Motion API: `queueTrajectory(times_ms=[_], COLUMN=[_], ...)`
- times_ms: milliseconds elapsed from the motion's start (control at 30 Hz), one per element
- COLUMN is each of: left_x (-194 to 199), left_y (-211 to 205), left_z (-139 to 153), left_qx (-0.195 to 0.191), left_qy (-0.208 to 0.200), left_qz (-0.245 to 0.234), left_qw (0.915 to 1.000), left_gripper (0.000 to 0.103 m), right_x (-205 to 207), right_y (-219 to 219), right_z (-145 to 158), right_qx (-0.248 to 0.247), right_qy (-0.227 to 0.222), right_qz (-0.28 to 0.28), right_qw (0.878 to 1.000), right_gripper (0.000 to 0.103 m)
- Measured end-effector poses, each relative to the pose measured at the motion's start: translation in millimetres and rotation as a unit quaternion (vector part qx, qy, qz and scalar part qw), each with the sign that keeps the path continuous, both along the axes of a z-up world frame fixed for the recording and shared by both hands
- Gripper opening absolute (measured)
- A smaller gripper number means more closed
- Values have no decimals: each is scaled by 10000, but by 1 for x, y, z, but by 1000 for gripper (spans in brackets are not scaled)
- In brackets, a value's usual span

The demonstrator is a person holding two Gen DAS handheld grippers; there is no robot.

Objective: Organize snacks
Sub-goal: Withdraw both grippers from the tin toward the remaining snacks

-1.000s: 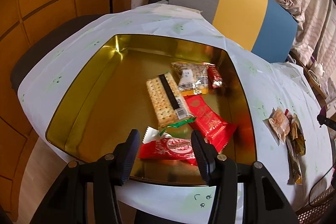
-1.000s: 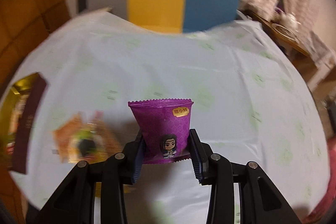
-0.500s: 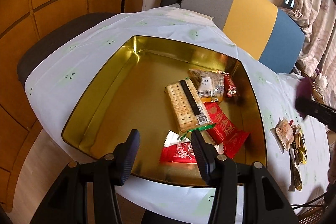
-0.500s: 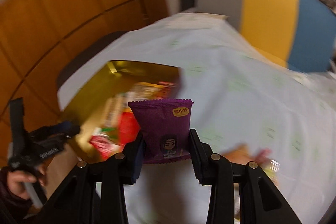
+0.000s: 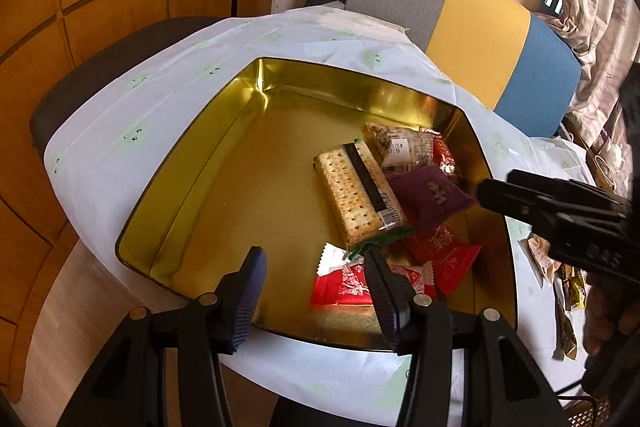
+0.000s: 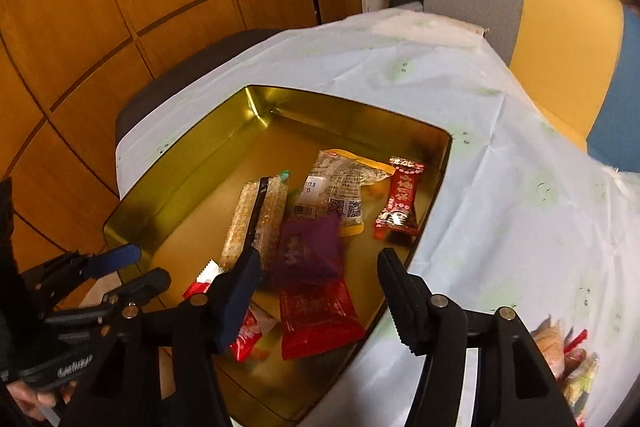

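A gold tin (image 5: pixel 200 131) (image 6: pixel 180 163) stands on the white tablecloth and holds several snacks. Among them are a cracker pack (image 5: pixel 352 195) (image 6: pixel 256 219), a clear wrapped packet (image 5: pixel 400 147) (image 6: pixel 340 191) and red packets (image 5: pixel 444 251) (image 6: pixel 316 319). A purple packet (image 5: pixel 428 195) (image 6: pixel 310 253) lies blurred on top of them, free of any pads. My right gripper (image 6: pixel 318 259) (image 5: pixel 492 191) hovers over the tin's right side, its jaws opening above the purple packet. My left gripper (image 5: pixel 313 259) (image 6: pixel 144 265) is open and empty at the tin's near edge.
Several loose snacks (image 5: pixel 560 279) (image 6: pixel 568 359) lie on the tablecloth (image 5: pixel 120 131) right of the tin. A grey, yellow and blue chair back (image 5: pixel 480 27) stands behind the table, a dark seat (image 5: pixel 100 75) and wooden panelling at left. A hand (image 5: pixel 604 311) holds the right gripper.
My right gripper swung left from the loose snacks to above the tin with the purple packet, then opened and let it go into the tin. The left gripper stayed near the tin's edge.
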State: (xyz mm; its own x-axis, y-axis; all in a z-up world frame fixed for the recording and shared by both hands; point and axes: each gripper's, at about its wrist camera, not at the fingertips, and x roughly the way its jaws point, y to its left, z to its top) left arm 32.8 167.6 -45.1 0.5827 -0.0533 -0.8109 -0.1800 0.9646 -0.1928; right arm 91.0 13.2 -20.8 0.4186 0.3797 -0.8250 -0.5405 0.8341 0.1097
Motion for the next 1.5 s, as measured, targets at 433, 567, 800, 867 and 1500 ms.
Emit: queueTrajectory(times_ms=[433, 567, 800, 867, 1500], left_x=[-3, -6, -5, -5, -3], left_y=[-23, -32, -45, -48, -90], left_z=[13, 17, 19, 20, 28], left_qx=[200, 284, 361, 372, 708], left_qy=[-124, -176, -173, -186, -197], left_qz=[-321, -432, -603, -642, -1181], left_qw=[9992, 9985, 9974, 9971, 9903], left_gripper=[52, 52, 52, 52, 52], right_x=[-35, -41, -45, -45, -28], right_y=[-56, -89, -152, -172, -362], right_z=[33, 39, 43, 44, 23], right_qx=[-229, -384, -676, -746, -1111], right_qy=[-709, -825, -883, -889, -591], right_qz=[-115, -334, -835, -1030, -3570], right_qw=[9972, 9953, 9903, 9879, 9256], right_gripper=[66, 70, 72, 72, 76])
